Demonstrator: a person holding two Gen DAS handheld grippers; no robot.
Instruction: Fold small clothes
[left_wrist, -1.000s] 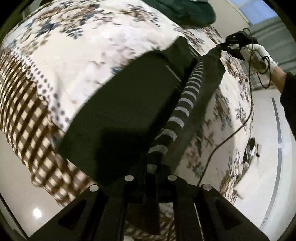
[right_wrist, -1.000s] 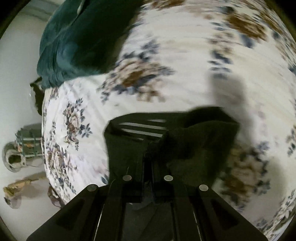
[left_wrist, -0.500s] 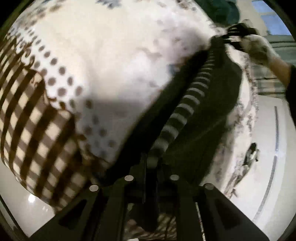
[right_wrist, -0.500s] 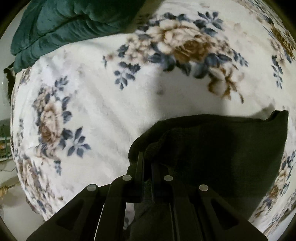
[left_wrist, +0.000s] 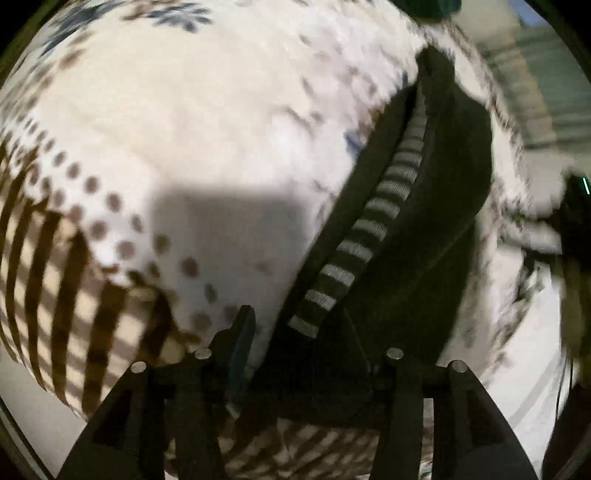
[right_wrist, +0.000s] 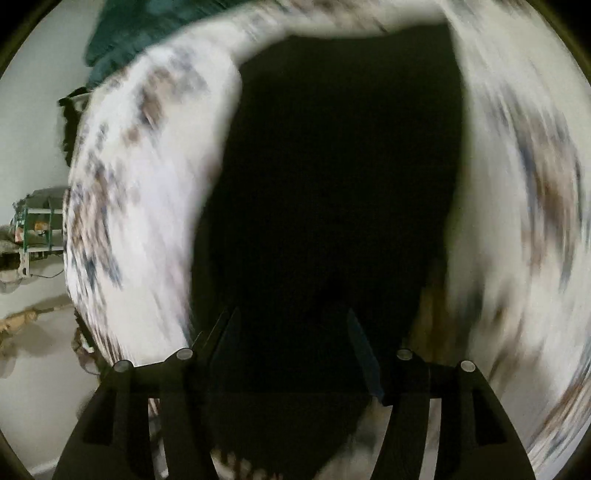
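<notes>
In the left wrist view the left gripper (left_wrist: 295, 336) has its jaws spread wide, and a dark, soft knit garment (left_wrist: 417, 236) lies between and ahead of them on the bed; whether either finger touches the cloth cannot be told. A ribbed band of grey and black stripes (left_wrist: 373, 225) runs up the garment from just ahead of the jaws, narrowing toward its far end. The garment lies on a plush white blanket (left_wrist: 207, 122) with blurred floral print, brown dots and a brown checked border to the left of the jaws. In the right wrist view the right gripper (right_wrist: 293, 350) also has its jaws apart, with the same garment (right_wrist: 332, 177) a broad, nearly black shape filling the gap between them and stretching far ahead. The blanket (right_wrist: 147, 192) flanks it on both sides, streaked by motion blur, with a dark green velvety cloth (right_wrist: 122, 33) beyond at upper left
</notes>
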